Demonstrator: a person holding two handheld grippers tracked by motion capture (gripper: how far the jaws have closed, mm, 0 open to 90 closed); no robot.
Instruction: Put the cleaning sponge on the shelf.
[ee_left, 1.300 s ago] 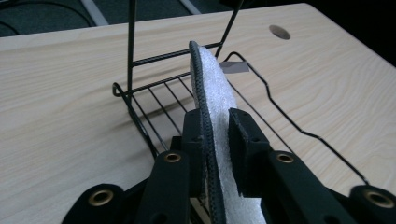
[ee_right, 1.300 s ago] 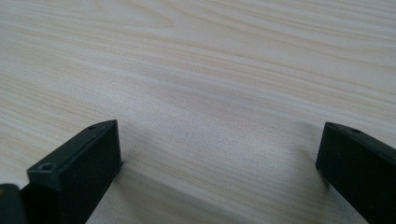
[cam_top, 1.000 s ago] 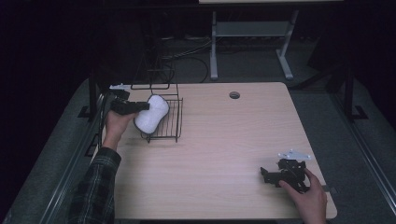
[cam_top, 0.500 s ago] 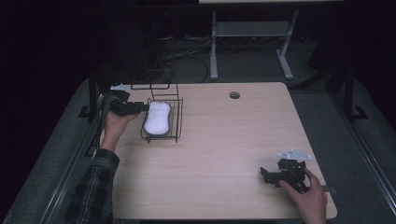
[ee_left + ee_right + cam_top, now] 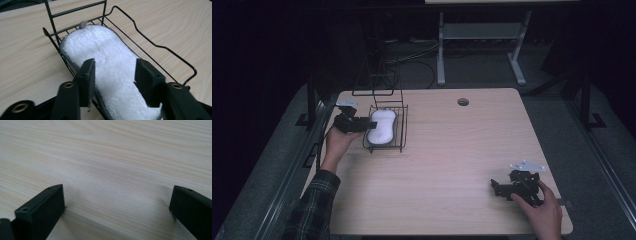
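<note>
A white fluffy pad (image 5: 381, 127) lies flat inside a black wire basket (image 5: 404, 128) at the table's back left. My left gripper (image 5: 360, 123) is at the basket's left end, held by a hand in a plaid sleeve. In the left gripper view its jaws stand a little apart over the near end of the pad (image 5: 107, 47), and the left gripper (image 5: 113, 67) is open inside the basket (image 5: 155, 45). My right gripper (image 5: 501, 187) rests near the front right corner. In its own view the right gripper (image 5: 117, 192) is wide open over bare wood.
A tall wire frame (image 5: 377, 75) rises behind the basket. A round cable hole (image 5: 463, 102) sits at the table's back centre. A white stand (image 5: 482, 35) and cables are on the floor beyond the table. The light wood table (image 5: 452, 150) is bare between the grippers.
The pad was held tilted over the basket; it came down and now lies flat in it. The left gripper's jaws have parted and drawn back slightly left. The right gripper has not moved.
</note>
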